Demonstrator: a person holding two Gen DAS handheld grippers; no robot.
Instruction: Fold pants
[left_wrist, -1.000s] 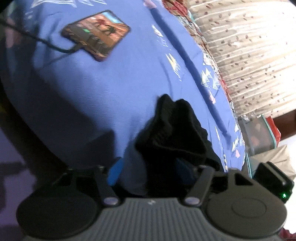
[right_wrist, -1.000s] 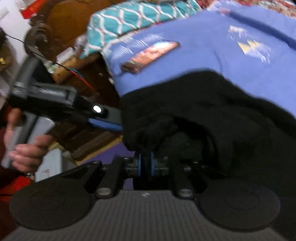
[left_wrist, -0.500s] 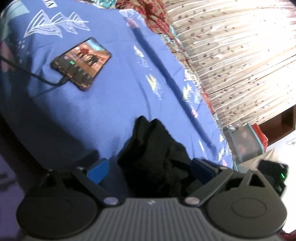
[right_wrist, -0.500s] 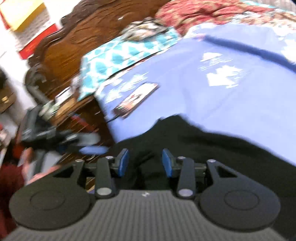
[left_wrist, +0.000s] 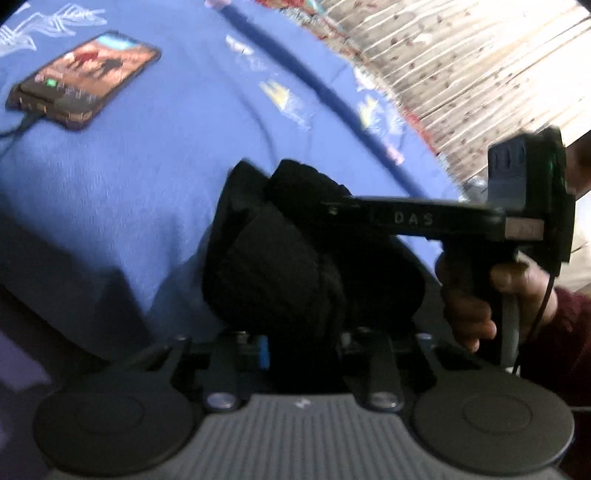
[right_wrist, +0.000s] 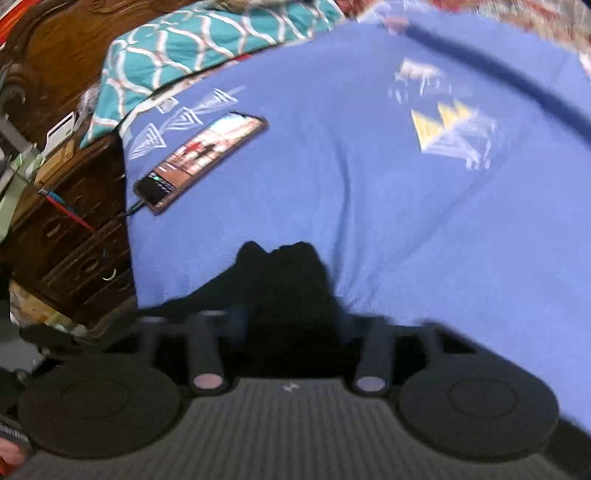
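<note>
- Black, bunched fabric, the one pair of pants (left_wrist: 291, 258), fills the near ground of both wrist views and lies on the near edge of the bed.
- Two grippers are at work. The left gripper (left_wrist: 301, 347) is clenched on a fold of the pants; half a second ago its blue pads stood wide apart on either side of the cloth, so its jaws have just been closing with the pants between them.
- The right gripper (right_wrist: 291, 325) also grips the pants, with cloth packed between its arms; its jaws have likewise just been closing, from a wider gap half a second ago.
- In the left wrist view the right gripper (left_wrist: 332, 208) now reaches in from the right, held by one hand (left_wrist: 480, 295) with a dark red sleeve; earlier only its rear corner showed at that edge.
- One blue bedsheet with white and yellow triangle prints (right_wrist: 332, 166) spreads beneath and beyond the pants.
- One lit smartphone (right_wrist: 201, 157) lies on the sheet, well apart from the pants, with one cable at its near end.
- Farther off sit one teal patterned pillow (right_wrist: 207, 33) and a carved wooden headboard (right_wrist: 55, 48).
</note>
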